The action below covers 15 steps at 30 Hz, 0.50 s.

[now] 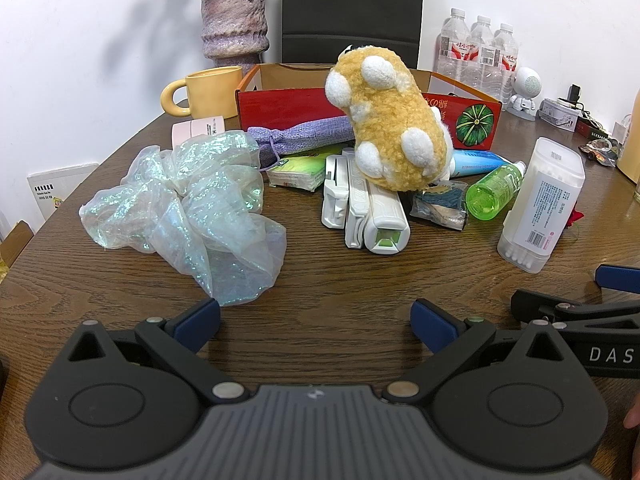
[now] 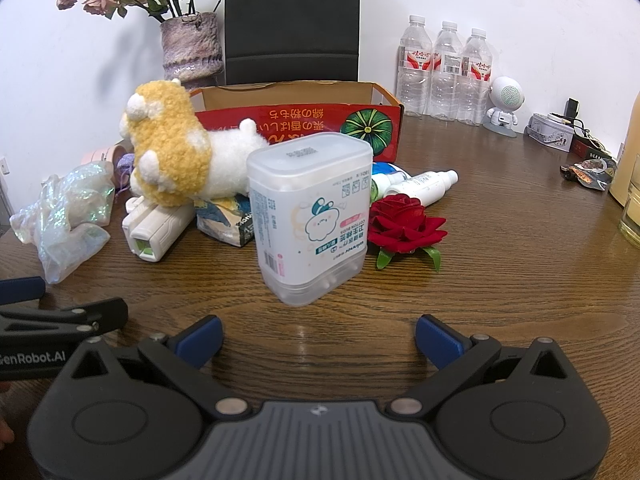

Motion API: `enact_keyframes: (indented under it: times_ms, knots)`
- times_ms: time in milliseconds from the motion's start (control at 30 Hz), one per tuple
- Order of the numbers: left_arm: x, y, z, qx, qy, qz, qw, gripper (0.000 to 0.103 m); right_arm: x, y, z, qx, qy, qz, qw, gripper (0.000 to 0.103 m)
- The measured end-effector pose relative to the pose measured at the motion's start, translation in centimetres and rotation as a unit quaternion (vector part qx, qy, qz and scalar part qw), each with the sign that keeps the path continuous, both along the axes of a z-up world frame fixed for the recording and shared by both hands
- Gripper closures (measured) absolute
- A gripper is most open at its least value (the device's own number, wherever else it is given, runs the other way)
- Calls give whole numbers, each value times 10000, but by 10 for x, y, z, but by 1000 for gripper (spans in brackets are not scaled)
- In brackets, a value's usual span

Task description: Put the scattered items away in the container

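Evidently both grippers, left (image 1: 316, 322) and right (image 2: 318, 338), are hovering spread and empty, the right one squaring up to the cotton-bud box (image 2: 310, 216) for the cardboard box (image 2: 300, 120).

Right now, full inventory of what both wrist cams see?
box: 1, red outside, open, back of pile
plush: 1, yellow and white, lying on the white toy
white toy: 1, white with a green end, centre
cotton bud case: 1, clear, upright, in front of right gripper
rose: 1, red, right of case
film bag: 1, iridescent, crumpled, left
purple pouch: 1, lilac, in front of box
tissue pack: 1, green, under pouch
green bottle: 1, lying down
mug: 1, yellow, left of box
vase: 1, purple, back
water bottles: 3, clear, back right
table: 1, dark wood
left gripper: open, empty
right gripper: open, empty
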<state>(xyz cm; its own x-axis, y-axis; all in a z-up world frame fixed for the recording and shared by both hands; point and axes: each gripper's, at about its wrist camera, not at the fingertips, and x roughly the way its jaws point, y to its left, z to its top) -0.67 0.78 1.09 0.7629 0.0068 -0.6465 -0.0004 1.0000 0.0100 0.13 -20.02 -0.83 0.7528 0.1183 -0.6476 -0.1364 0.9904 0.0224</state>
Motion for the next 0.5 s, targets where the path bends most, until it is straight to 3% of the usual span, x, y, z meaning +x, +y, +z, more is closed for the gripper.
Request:
enact_keyframes:
  times_ms: [500]
  knots:
    - [0, 0, -2, 7, 2, 3, 10000, 0, 0, 1, 0, -5, 7, -18, 10000, 0]
